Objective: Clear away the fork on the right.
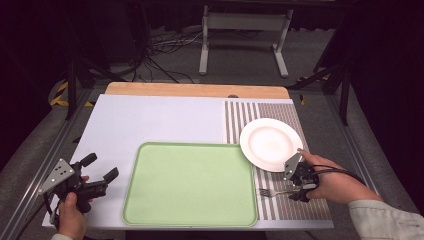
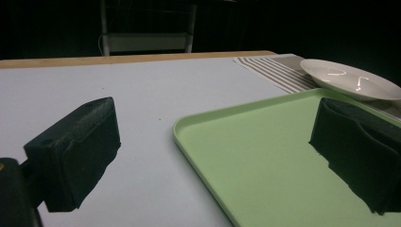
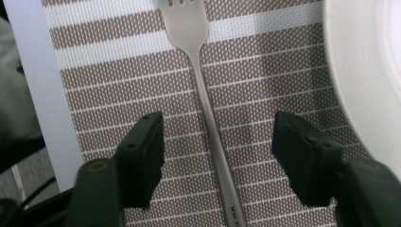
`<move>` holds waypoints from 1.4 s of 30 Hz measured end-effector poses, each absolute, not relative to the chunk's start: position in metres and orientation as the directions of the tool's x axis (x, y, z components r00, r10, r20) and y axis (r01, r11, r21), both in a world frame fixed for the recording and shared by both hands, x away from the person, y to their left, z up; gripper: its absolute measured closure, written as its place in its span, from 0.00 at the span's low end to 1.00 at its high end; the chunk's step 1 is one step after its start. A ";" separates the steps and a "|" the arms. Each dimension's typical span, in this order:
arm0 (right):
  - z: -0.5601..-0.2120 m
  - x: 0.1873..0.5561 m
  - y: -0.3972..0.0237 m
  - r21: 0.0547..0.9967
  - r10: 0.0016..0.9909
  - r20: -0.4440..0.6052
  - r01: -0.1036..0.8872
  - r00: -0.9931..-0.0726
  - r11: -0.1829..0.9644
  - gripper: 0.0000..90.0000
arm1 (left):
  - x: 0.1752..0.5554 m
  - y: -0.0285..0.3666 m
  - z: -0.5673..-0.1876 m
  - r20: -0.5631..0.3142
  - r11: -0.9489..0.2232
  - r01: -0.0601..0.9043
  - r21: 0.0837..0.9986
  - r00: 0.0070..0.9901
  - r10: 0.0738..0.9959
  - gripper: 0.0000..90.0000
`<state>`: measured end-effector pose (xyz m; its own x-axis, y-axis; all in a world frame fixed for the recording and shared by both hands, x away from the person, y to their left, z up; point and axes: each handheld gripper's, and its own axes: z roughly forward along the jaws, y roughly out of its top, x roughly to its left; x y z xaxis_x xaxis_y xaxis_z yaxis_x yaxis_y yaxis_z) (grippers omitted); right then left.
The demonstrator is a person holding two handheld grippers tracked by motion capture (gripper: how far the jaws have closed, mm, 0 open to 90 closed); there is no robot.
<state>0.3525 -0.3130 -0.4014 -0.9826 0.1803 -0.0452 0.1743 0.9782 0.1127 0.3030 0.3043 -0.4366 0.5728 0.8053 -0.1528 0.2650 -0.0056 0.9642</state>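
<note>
Right gripper (image 3: 217, 156): jaws spread, straddling fork (image 3: 203, 94) handle, pads clear of it. Fork lies on striped placemat (image 3: 118, 94), white plate (image 3: 364, 71) beside. Left gripper (image 2: 213, 156): jaws spread, empty, above green tray (image 2: 265, 156) edge.

A table with a tray, a plate and a mat

A big green tray (image 1: 190, 185) lies flat at the near side of the white table top (image 1: 150, 120), and it has nothing on it. To the right of the tray is a striped mat (image 1: 280, 112) with brown and white lines. A round white plate (image 1: 270, 144) sits on the mat, and its edge reaches just over the far right corner of the tray. A strip of wood (image 1: 195, 90) runs along the far edge of the table. Behind the table, on the grey floor, stand a white metal frame (image 1: 245, 35) and some dark cables (image 1: 165, 55).
</note>
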 end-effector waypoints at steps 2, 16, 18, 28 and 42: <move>-0.403 0.353 -0.311 0.087 0.160 -0.047 0.155 -0.986 0.984 0.49 | 0.303 0.304 -0.437 -0.154 -0.003 0.264 0.965 0.572 0.806 0.03; -0.413 0.354 -0.300 -0.025 0.058 -0.026 0.058 -0.998 0.998 0.79 | 0.303 0.304 -0.437 -0.157 0.001 0.262 0.965 0.573 0.804 0.03; -0.413 0.355 -0.299 -0.046 0.039 -0.033 0.041 -0.999 0.998 0.85 | 0.303 0.304 -0.437 -0.157 0.001 0.263 0.965 0.574 0.804 0.03; -0.414 0.355 -0.295 -0.080 0.005 -0.034 0.008 -0.999 0.997 0.93 | 0.303 0.304 -0.437 -0.158 0.002 0.262 0.965 0.573 0.804 0.03; -0.412 0.353 -0.294 -0.075 0.037 -0.024 0.039 -0.999 0.996 0.94 | 0.303 0.305 -0.437 -0.158 0.003 0.262 0.965 0.571 0.806 0.03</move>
